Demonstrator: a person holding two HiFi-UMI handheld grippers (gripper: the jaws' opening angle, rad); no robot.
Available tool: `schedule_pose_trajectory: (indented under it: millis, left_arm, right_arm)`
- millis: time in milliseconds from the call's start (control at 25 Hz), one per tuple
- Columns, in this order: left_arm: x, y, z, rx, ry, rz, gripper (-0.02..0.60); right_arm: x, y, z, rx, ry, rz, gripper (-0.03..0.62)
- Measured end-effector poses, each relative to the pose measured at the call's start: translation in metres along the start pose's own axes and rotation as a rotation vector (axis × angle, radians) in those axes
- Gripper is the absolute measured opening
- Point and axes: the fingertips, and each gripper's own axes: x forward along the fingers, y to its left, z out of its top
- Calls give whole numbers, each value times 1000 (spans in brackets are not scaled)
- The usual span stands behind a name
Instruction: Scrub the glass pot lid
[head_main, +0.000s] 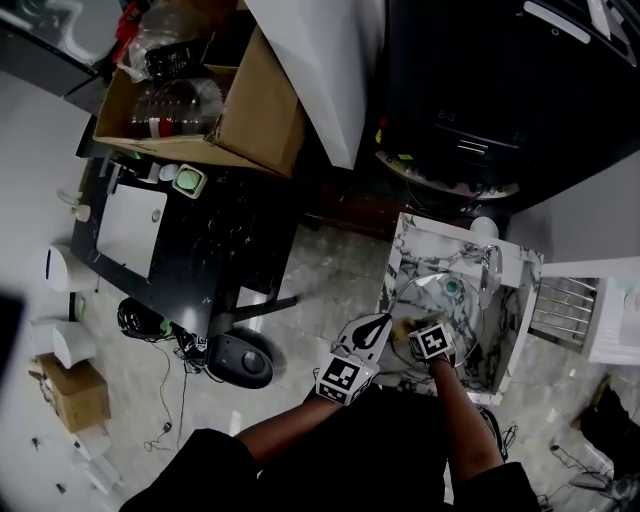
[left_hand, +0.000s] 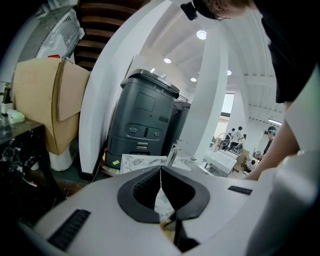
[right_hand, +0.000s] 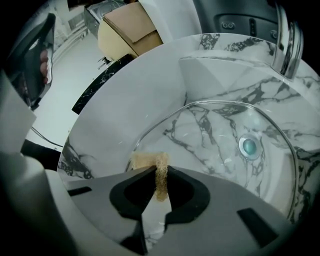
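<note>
The clear glass pot lid (head_main: 432, 298) (right_hand: 210, 130) lies in the marble sink (head_main: 410, 245) (right_hand: 150, 90), with the drain showing through it. My right gripper (head_main: 408, 332) (right_hand: 160, 171) is shut on a tan scrub pad (head_main: 404, 324) (right_hand: 150, 161), which rests at the lid's near left rim. To its left, over the sink's left edge, my left gripper (head_main: 378, 325) (left_hand: 160, 170) is shut with nothing visible between its fingers. The lid does not show clearly in the left gripper view.
A chrome faucet (head_main: 490, 265) (right_hand: 285, 40) (left_hand: 172, 152) stands at the sink's back. A wire rack (head_main: 565, 310) is at the right. A black table (head_main: 200, 240), a cardboard box (head_main: 200, 100) and floor cables (head_main: 170, 340) are at the left. A dark grey machine (left_hand: 145, 115) stands behind.
</note>
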Motion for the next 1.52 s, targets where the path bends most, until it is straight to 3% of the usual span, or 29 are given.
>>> schedule_pose_trajectory:
  millis: [480, 800, 1200, 1520]
  left_arm:
    - [1, 1, -10, -12, 26, 10, 17]
    - [-2, 7, -12, -19, 24, 50, 17]
    - [-4, -1, -19, -33, 40, 44, 17]
    - [-9, -5, -25, -40, 54, 68, 17]
  right_arm:
    - [5, -15, 23, -12, -44, 19, 63]
    - [4, -28, 32, -6, -84, 1, 63]
    - [-2, -40, 42, -16, -118, -21, 63]
    - [-11, -70, 43, 97, -179, -92, 63]
